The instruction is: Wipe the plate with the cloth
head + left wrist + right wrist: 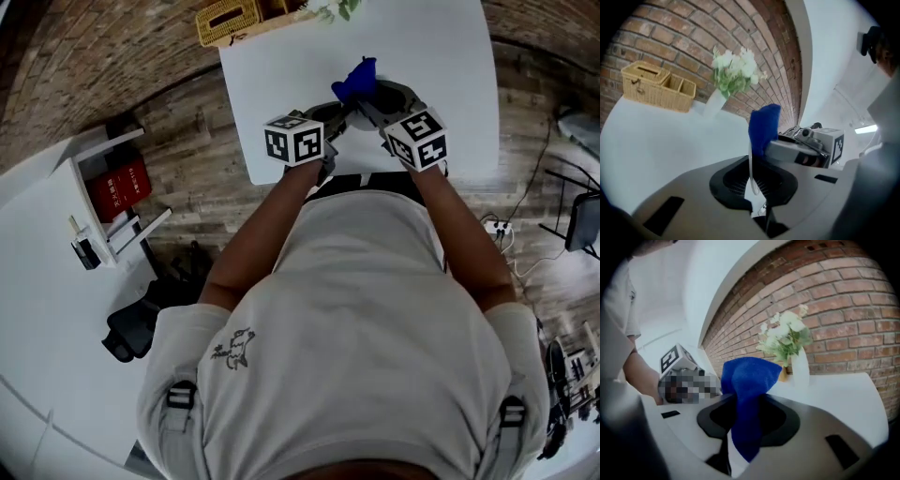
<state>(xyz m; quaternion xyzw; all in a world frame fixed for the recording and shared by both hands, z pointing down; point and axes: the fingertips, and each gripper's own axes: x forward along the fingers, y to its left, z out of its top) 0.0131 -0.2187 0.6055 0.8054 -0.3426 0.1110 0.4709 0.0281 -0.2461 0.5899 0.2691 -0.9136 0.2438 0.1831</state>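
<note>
Brick wall and plank floor frame a white bench [450,56] in the head view, where a person holds both tools at its near edge. The blue cloth [356,80] pokes up from the right claw [378,97] at frame centre, just right of the left claw [328,114]; no plate is distinguishable.

The left gripper view supplies it: that claw is clamped on a thin white plate [751,164], upright and edge-on, with the cloth just beyond its rim, upper right. Whether they touch cannot be told. A wicker basket [658,86] and flowers [736,70] sit upper left.

The right gripper view shows its claw pinched on the cloth, which screens the plate; wiping likely means swinging the cloth sideways onto the plate's face.
</note>
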